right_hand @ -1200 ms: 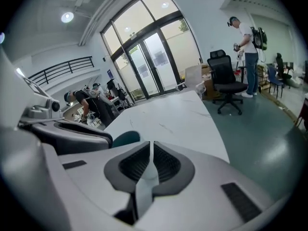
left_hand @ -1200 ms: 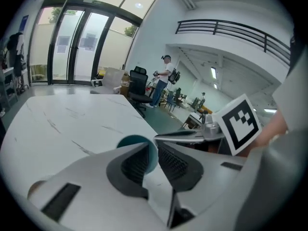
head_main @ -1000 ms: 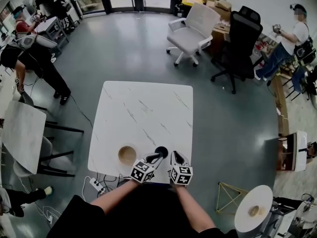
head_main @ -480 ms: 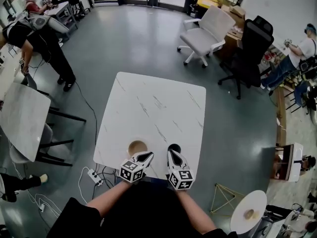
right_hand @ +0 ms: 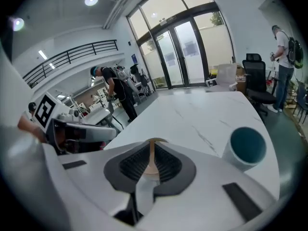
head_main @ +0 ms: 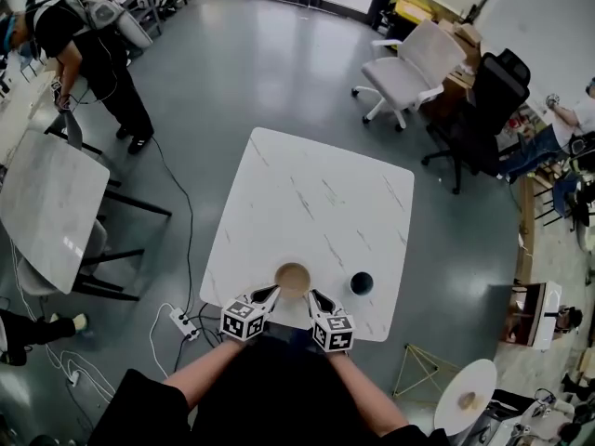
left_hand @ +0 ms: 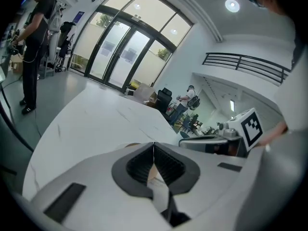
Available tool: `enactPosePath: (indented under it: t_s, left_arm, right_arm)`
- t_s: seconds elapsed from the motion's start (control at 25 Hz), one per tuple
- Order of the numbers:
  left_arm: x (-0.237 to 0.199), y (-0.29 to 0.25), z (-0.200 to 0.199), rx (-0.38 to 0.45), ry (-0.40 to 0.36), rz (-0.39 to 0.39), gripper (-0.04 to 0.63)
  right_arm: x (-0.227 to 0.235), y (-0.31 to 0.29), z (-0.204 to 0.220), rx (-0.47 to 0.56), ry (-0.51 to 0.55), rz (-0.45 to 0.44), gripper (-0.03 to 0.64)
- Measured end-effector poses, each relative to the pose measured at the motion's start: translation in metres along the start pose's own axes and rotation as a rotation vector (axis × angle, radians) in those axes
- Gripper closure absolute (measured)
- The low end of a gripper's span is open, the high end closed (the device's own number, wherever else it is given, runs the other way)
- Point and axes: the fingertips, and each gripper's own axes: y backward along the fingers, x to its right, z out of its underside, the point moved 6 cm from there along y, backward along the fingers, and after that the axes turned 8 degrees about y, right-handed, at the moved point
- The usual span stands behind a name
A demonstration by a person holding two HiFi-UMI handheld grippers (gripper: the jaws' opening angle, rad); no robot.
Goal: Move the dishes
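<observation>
Just ahead at the table's (head_main: 316, 203) near edge, the tan bowl (head_main: 292, 279) sits between our left gripper (head_main: 270, 293) and right gripper (head_main: 312, 295), both pressed together, empty.

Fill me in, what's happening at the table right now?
A person holds a gripper in each hand at the near edge of the white table. The left gripper and right gripper flank the near rim of the tan bowl, both with jaws together, holding nothing. A dark cup stands to the bowl's right, untouched.
</observation>
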Motion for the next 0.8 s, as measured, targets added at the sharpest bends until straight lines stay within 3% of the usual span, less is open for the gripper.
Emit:
enactPosePath:
  t_s: [0.28, 0.44, 0.8]
  left_arm:
    - [-0.020, 0.007, -0.002, -0.055, -0.015, 0.077, 0.578]
    - [-0.028, 0.006, -0.007, -0.077, -0.018, 0.108, 0.577]
    - [-0.043, -0.001, -0.016, -0.110, -0.025, 0.137, 0.577]
  right_arm:
    - [0.000, -0.034, 0.024, -0.133, -0.061, 0.100, 0.577]
    - [0.011, -0.047, 0.035, -0.176, -0.160, 0.162, 0.486]
    - [0.027, -0.070, 0.050, -0.211, -0.351, 0.220, 0.486]
